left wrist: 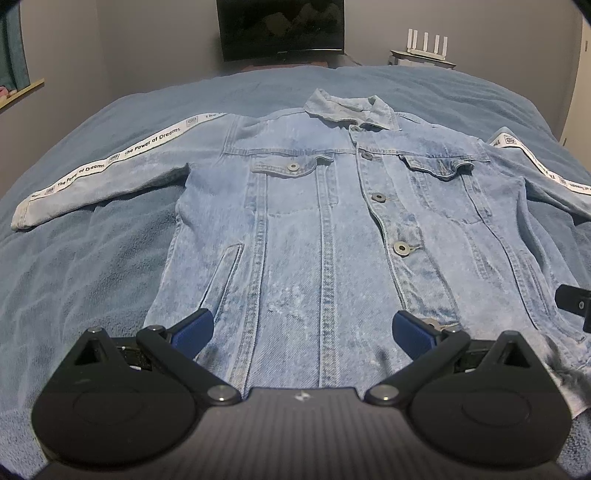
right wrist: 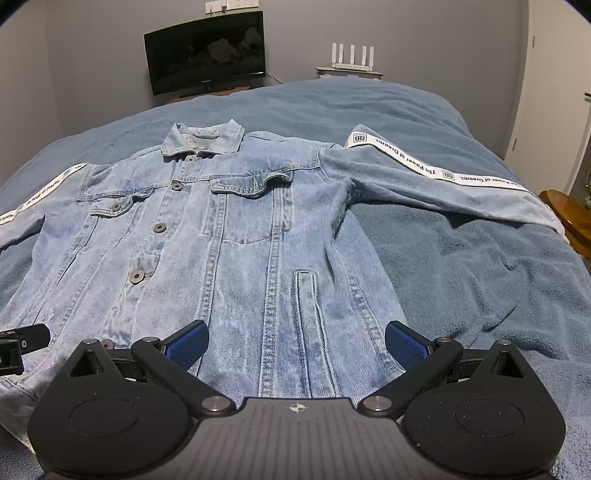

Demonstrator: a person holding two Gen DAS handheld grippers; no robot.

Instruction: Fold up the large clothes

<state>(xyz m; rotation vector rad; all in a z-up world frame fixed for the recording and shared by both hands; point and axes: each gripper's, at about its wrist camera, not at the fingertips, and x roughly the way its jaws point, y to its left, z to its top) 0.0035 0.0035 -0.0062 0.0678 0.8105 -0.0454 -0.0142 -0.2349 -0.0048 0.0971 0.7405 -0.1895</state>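
A light blue denim jacket point(left wrist: 314, 221) lies flat, front up and buttoned, on the bed, collar at the far end and both sleeves spread sideways. Each sleeve has a white printed stripe point(left wrist: 110, 158). My left gripper point(left wrist: 303, 332) is open and empty above the hem on the jacket's left half. My right gripper point(right wrist: 295, 343) is open and empty above the hem of the jacket point(right wrist: 221, 240) on its right half. The right sleeve point(right wrist: 443, 184) stretches towards the bed's right edge. Each gripper shows at the edge of the other's view.
The bed has a blue fleece blanket point(left wrist: 92, 258). A dark monitor point(left wrist: 280, 29) stands against the wall beyond the bed. A white router point(right wrist: 351, 62) sits at the back right. A wooden stool point(right wrist: 569, 214) stands off the bed's right edge.
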